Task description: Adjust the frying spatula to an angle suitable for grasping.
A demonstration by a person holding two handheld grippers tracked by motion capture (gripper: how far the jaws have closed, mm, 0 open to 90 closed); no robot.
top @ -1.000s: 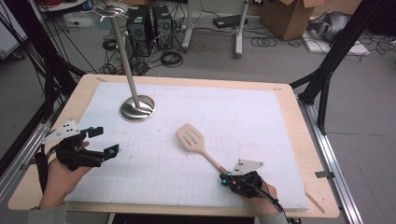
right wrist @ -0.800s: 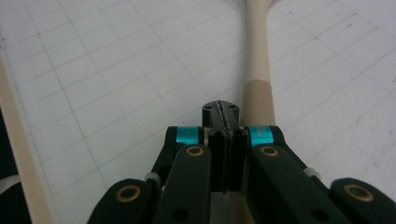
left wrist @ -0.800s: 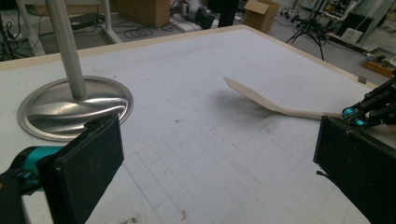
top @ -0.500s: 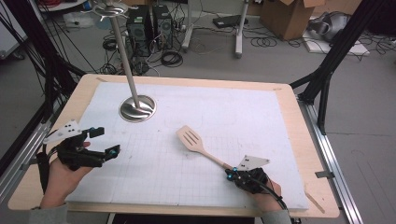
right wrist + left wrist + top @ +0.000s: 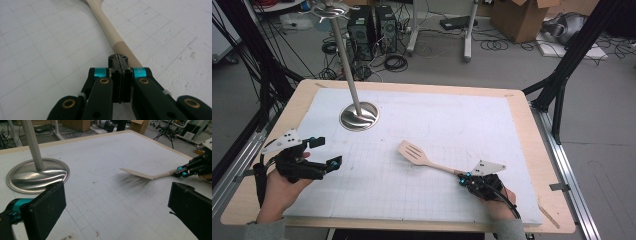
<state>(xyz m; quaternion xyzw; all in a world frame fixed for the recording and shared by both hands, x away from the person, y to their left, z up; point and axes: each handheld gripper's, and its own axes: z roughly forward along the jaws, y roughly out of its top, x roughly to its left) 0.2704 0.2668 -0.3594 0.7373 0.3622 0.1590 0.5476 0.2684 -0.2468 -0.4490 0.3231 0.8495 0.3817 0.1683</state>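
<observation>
two grippers: right gripper [image 5: 468, 178] clamped on the wooden spatula [image 5: 422, 157] handle; left gripper [image 5: 323, 152], jaws apart, near the metal stand base [image 5: 359, 116].

Obstacles, as I read them from console: metal stand [image 5: 357, 112], round base on mat's [image 5: 462, 125] far left, pole rising upright out of high view's top, blocks sweeps there. Wooden spatula [image 5: 414, 152] lies diagonally mid-mat, handle clamped in right gripper [image 5: 467, 178]. I see open lane between left gripper [image 5: 324, 155] and spatula blade; broad bare mat on far right side.
</observation>
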